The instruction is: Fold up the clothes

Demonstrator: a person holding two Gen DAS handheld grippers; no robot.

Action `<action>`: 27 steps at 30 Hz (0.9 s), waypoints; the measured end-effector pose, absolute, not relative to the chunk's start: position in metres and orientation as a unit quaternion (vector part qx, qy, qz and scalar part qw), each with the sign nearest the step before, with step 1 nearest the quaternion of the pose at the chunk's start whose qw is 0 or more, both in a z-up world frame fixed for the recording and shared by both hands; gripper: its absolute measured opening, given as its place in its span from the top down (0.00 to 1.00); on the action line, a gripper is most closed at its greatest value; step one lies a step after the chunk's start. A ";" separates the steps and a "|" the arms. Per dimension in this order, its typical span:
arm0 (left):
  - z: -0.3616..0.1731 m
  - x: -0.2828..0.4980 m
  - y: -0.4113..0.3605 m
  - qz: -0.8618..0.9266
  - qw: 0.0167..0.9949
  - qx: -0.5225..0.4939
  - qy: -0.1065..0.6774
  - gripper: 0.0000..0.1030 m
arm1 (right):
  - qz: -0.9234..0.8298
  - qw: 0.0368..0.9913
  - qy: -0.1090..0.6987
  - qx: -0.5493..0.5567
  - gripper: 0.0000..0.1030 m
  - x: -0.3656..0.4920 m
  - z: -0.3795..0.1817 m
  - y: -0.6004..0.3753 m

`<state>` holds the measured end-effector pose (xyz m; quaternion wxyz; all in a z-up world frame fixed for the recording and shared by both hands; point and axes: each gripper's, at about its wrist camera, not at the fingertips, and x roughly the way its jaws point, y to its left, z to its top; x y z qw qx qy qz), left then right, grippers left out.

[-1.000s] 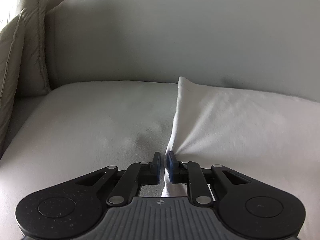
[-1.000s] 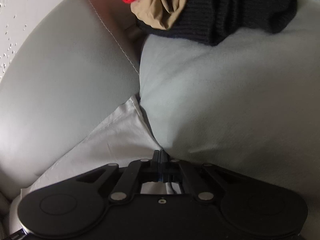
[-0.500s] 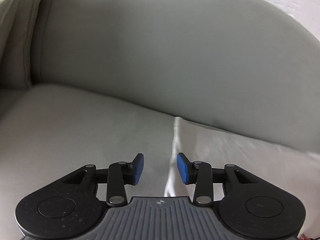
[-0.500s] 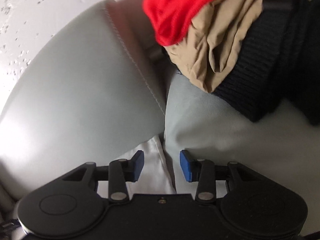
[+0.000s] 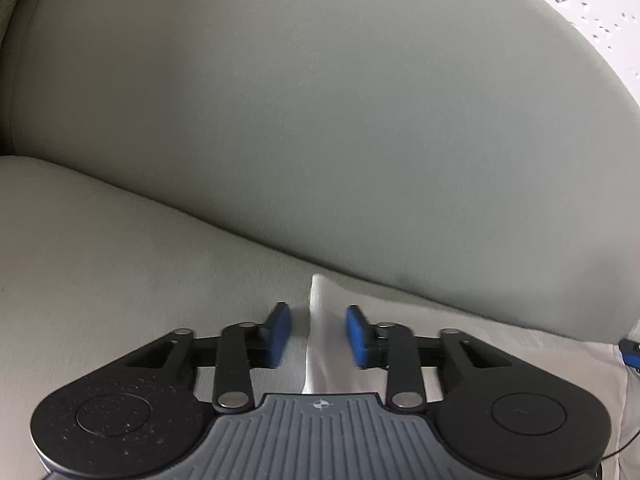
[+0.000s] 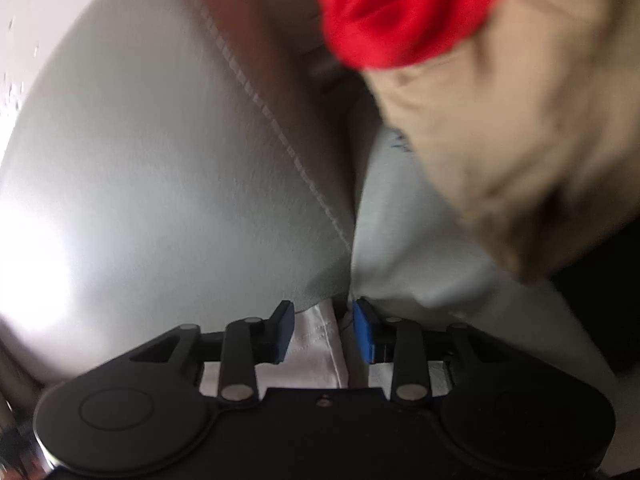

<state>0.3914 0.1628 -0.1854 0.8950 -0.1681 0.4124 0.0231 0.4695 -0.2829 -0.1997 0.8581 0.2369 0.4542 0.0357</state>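
Observation:
A white garment (image 5: 500, 344) lies flat on the grey sofa seat (image 5: 120, 264), its far corner against the backrest. My left gripper (image 5: 318, 332) stands open over that corner, which lies loose between the blue pads (image 5: 280, 326). In the right wrist view the garment's other hemmed corner (image 6: 316, 336) lies under my right gripper (image 6: 324, 330), also open, with nothing pinched. The rest of the garment is hidden under both grippers.
The sofa backrest (image 5: 320, 120) rises just ahead of the left gripper. Ahead of the right gripper a pile of clothes sits on the seat: a red piece (image 6: 400, 8), a tan piece (image 6: 520, 140) and a dark knit (image 6: 600, 300). A speckled wall (image 5: 592, 4) shows behind.
Both grippers were shut on the white garment's corners a second ago; both have opened, let go, and moved forward toward the backrest and the clothes pile.

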 end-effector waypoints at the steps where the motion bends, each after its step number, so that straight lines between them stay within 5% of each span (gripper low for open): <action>1: -0.186 0.394 0.163 0.025 0.895 -0.168 0.412 0.83 | 0.039 0.858 0.458 0.230 0.70 0.471 -0.200 -0.282; 6: -0.186 0.400 0.149 0.019 0.895 -0.164 0.415 0.97 | 0.046 0.858 0.467 0.209 0.96 0.471 -0.204 -0.283; 14: -0.166 0.377 0.124 0.040 0.915 -0.120 0.384 0.98 | 0.047 0.885 0.429 0.175 0.96 0.455 -0.192 -0.270; 27: -0.077 0.215 0.099 0.015 0.932 -0.142 0.333 0.98 | 0.060 0.893 0.351 0.274 0.96 0.292 -0.073 -0.307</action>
